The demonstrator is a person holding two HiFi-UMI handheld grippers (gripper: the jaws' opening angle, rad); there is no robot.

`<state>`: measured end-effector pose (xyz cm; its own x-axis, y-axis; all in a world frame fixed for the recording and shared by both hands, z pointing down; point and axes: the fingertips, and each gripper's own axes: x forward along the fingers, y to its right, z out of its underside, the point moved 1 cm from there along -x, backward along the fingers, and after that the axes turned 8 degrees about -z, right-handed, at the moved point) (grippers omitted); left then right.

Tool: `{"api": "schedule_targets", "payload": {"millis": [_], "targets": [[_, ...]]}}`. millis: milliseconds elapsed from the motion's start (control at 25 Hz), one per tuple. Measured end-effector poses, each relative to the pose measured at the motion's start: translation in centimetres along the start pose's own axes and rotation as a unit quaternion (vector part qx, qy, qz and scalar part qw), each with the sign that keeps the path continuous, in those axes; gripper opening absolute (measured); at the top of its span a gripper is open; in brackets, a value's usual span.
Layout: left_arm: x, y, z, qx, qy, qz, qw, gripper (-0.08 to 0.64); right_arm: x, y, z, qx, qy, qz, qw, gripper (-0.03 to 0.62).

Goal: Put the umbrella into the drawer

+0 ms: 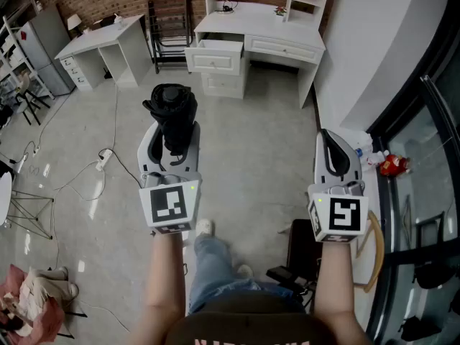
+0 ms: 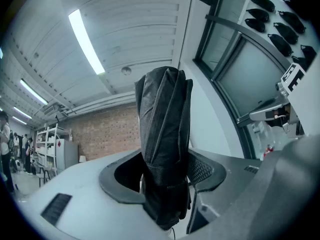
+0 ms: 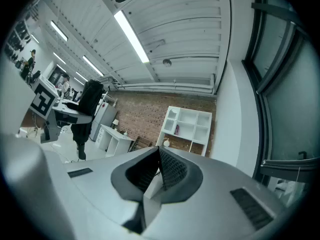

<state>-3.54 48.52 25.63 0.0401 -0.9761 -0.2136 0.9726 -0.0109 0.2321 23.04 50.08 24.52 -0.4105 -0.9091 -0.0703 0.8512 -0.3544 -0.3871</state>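
Observation:
A folded black umbrella point(image 1: 171, 113) stands upright between the jaws of my left gripper point(image 1: 169, 144), which is shut on it. In the left gripper view the umbrella point(image 2: 165, 144) fills the middle, with the jaws pressed on its lower part. My right gripper point(image 1: 336, 157) is shut and holds nothing; its pads point(image 3: 167, 168) meet with no gap. Far ahead stands a white desk point(image 1: 259, 31) with one drawer point(image 1: 214, 54) pulled open. From the right gripper view the left gripper and the umbrella point(image 3: 86, 104) show at the left.
A second white desk point(image 1: 100, 45) and a dark rack point(image 1: 169, 20) stand at the back left. Cables point(image 1: 104, 157) lie on the grey floor. A glass wall point(image 1: 424, 178) runs along the right, with a red object point(image 1: 392, 165) at its foot. A white hutch with shelves point(image 3: 189, 129) stands against the brick wall.

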Motion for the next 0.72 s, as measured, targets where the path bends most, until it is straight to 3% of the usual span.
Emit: {"api": "schedule_targets", "payload": {"millis": [160,320,560,720], "targets": [[0.5,0.2,-1.1,0.011,0.011,0.004,0.9999,0.239,0.0,-0.3,0.1,0.022,-0.006,0.005,1.0,0.0],[3.4,-0.8,-0.1,0.059,0.02,-0.006,0.998,0.239,2.4,0.0,0.9,0.052,-0.012,0.012,0.998,0.0],[11.3,-3.3,2.4,0.112,0.029,0.015,0.9931,0.239,10.6,-0.5,2.2,0.081,-0.013,0.023,0.996,0.0],[17.8,-5.9,4.7,0.109,0.03,0.039,0.9929,0.239,17.8,-1.3,1.9,0.09,-0.011,0.038,0.995,0.0]]}}
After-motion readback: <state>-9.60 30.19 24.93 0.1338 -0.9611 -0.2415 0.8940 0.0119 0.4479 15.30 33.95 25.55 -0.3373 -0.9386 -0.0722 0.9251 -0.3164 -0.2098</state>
